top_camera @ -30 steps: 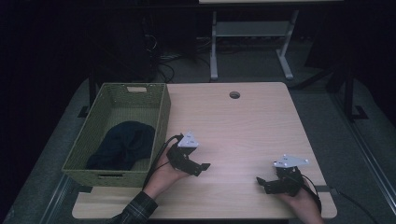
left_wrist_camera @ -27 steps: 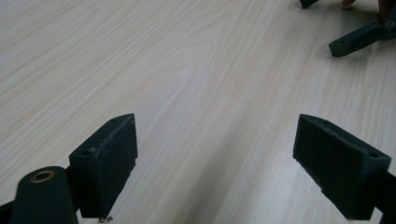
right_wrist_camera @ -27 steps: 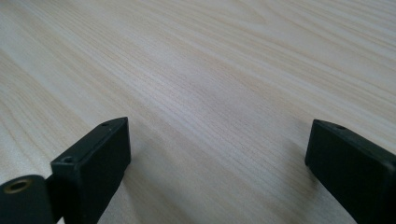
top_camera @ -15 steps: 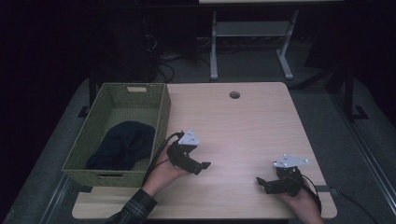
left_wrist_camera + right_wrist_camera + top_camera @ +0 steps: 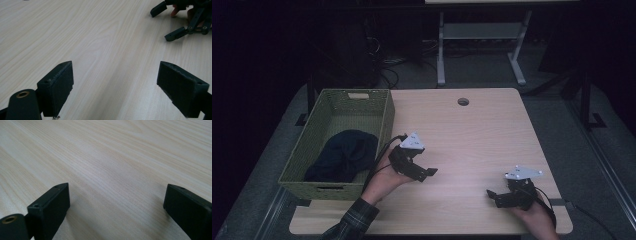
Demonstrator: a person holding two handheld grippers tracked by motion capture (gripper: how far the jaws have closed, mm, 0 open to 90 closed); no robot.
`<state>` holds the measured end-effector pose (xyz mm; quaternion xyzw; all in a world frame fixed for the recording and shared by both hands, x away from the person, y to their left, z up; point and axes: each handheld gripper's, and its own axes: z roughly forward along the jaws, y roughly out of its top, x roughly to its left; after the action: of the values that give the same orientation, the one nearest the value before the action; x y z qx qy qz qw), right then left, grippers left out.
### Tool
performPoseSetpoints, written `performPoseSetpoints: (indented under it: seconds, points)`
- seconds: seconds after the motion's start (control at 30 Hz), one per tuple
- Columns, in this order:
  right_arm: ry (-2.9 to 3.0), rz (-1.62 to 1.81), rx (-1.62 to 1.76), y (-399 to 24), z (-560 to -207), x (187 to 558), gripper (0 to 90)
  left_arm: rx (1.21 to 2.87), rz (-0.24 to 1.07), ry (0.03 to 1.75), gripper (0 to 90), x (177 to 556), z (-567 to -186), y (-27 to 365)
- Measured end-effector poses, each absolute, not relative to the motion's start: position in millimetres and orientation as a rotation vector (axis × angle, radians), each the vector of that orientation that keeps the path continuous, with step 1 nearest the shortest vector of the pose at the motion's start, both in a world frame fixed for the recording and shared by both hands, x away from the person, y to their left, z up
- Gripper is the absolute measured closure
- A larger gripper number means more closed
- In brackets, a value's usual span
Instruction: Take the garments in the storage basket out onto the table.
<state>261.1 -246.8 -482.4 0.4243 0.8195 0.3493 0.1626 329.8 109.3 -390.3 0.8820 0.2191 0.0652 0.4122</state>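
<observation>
My left gripper [image 5: 426, 174] is held low over the light wooden table [image 5: 472, 130], just right of the basket, and is open with nothing between its pads [image 5: 58, 87]. Near the table's front right corner, my right gripper [image 5: 493, 197] is also open and empty, its jaws pointing left. In the left gripper view my own gripper [image 5: 115, 85] faces bare wood, with the right gripper [image 5: 180, 22] and its hand farther off at the upper right. The right gripper view has that gripper [image 5: 116, 207] wide apart over bare wood.
A green woven basket [image 5: 384, 125] stands on the table's left side with a dark cloth [image 5: 344, 155] bundled inside. A round cable hole [image 5: 463, 101] sits near the far edge. Beyond the table are a grey floor and a metal stand [image 5: 479, 45].
The left gripper has edged slightly away from the person, staying beside the basket. The right gripper has not visibly moved.
</observation>
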Motion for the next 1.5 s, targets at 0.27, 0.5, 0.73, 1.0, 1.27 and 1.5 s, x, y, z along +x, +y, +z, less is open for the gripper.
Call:
performPoseSetpoints:
  seconds: [0.27,0.5,0.73,1.0,1.27,1.5]
  points:
    - [2.337,0.999,1.213,-247,-482,261,6.5,2.213,0.123,0.505,13.5,336,-386,111]
    - [2.338,0.997,1.209,-247,-482,261,6.5,2.212,0.101,0.478,13.5,343,-381,114]
    - [2.337,0.997,1.202,-247,-482,261,6.5,2.23,0.099,0.461,13.5,342,-375,116]
    - [2.337,0.997,1.205,-247,-482,261,6.5,2.233,0.118,0.459,13.5,341,-364,119]
    - [2.337,0.996,1.205,-247,-482,261,6.5,2.233,0.128,0.482,13.9,342,-356,124]
    - [2.336,0.998,1.207,-247,-482,261,6.5,2.23,0.14,0.495,14.1,344,-345,135]
